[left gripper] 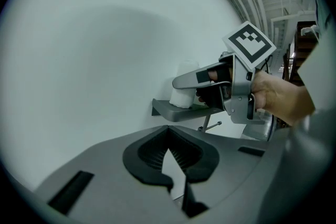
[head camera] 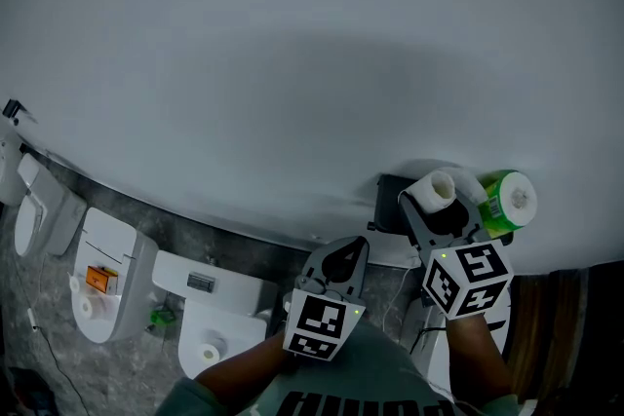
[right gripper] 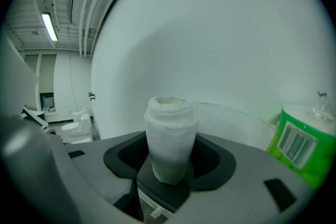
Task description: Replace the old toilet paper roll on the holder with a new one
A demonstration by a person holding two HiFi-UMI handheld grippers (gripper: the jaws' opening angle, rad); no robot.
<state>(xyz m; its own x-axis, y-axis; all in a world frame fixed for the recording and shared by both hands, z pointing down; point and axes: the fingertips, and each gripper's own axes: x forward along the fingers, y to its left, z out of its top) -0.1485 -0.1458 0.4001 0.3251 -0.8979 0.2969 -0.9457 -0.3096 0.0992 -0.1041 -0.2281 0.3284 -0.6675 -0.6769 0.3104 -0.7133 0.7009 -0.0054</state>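
Note:
The old toilet paper roll, thin and nearly used up, stands upright between the pads of my right gripper, which is shut on it. In the head view that roll and the right gripper are at the dark wall holder. From the left gripper view the roll sits just over the holder's grey shelf; whether it touches, I cannot tell. The new roll, in green wrap, stands to the right. My left gripper hangs below left of the holder, shut and holding nothing.
The white wall fills most of the head view. Several white toilets stand along the grey floor at lower left. A dark wooden panel is at the right edge. A thin metal rod sticks out under the shelf.

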